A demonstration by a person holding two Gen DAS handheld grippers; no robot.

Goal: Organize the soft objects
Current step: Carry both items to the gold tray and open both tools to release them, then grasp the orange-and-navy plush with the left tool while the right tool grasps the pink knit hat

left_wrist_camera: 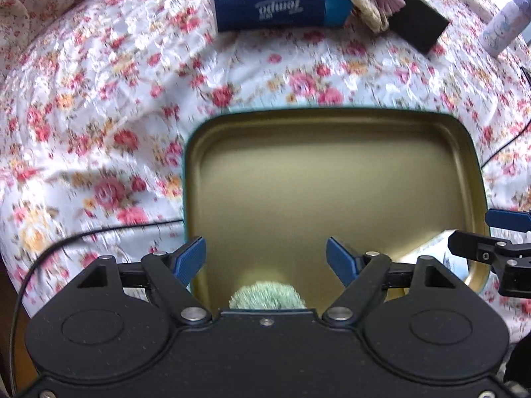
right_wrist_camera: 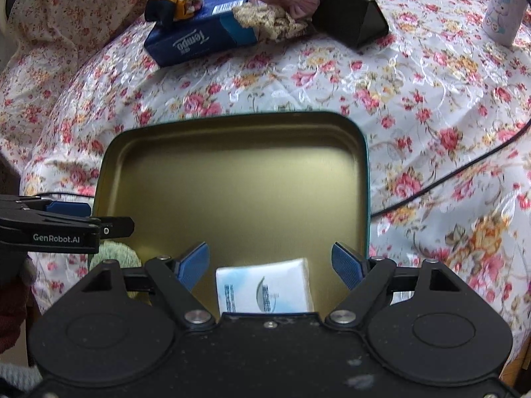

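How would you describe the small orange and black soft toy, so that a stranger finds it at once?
Look past the gold tin to the far side of the flowered tablecloth. A blue Tempo tissue pack lies there; the orange and black toy sits on its far end, the only orange thing among its neighbours.

Over a flowered tablecloth [right_wrist_camera: 415,93], the right gripper [right_wrist_camera: 270,260] hangs with jaws apart above a gold-lined tin [right_wrist_camera: 239,179] holding a white tissue pack [right_wrist_camera: 265,290], the left gripper [right_wrist_camera: 76,219] at the tin's left edge over a green fuzzy ball [right_wrist_camera: 116,257], a blue tissue box [right_wrist_camera: 199,36] beyond.
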